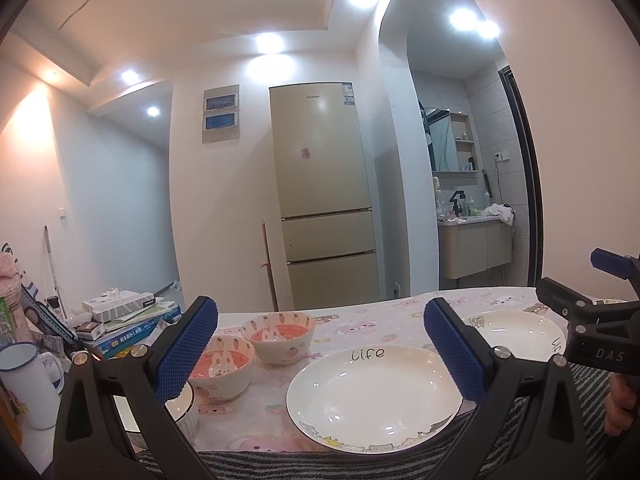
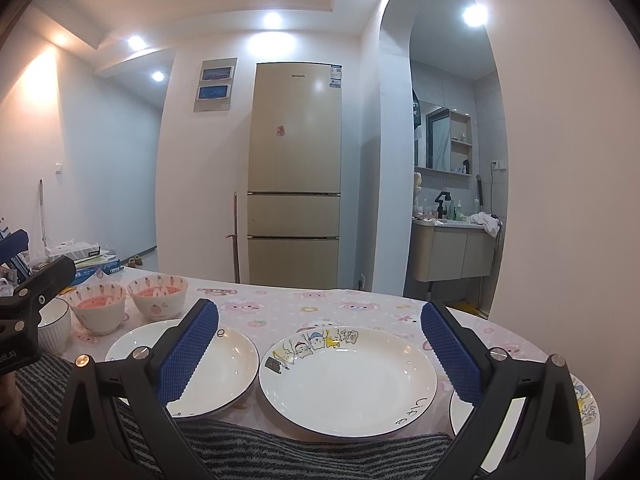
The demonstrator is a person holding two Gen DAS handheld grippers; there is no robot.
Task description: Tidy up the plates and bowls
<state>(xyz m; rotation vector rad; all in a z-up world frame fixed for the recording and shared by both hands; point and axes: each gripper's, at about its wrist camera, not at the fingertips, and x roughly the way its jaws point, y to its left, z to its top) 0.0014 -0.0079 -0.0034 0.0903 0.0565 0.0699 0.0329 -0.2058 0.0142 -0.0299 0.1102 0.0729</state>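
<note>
- Middle plate [image 2: 347,384]: flat on the table's patterned cloth [image 2: 280,308], near edge; round, so no long axis. Cartoon figures on the far-left rim, "Life" lettering on the near-right rim, so the print runs diagonally across the right wrist view.
- Left plate [image 1: 374,398]: flat, just beside the middle plate, rims close but apart in the right wrist view. "Life" sits on the far rim, cartoon band on the near rim; print axis points away from the camera.
- Third plate [image 2: 584,404]: at the right, mostly hidden behind a finger; cartoon print on its right rim.
- Two pink rabbit bowls [image 1: 224,366] [image 1: 279,336]: upright, side by side, beyond and left of the left plate; contact between them cannot be told.
- White ribbed bowl [image 2: 54,326]: upright, left of the pink bowls.
- Left gripper [image 1: 320,354]: jaws spread wide, empty, held above the table edge, bracketing the left plate.
- Right gripper [image 2: 320,356]: jaws spread wide, empty, bracketing the middle plate.
- Striped grey fabric [image 2: 248,452] lies along the near table edge.
- Periphery: enamel mug [image 1: 24,384], stacked books [image 1: 132,324], fridge [image 1: 320,192] behind.
</note>
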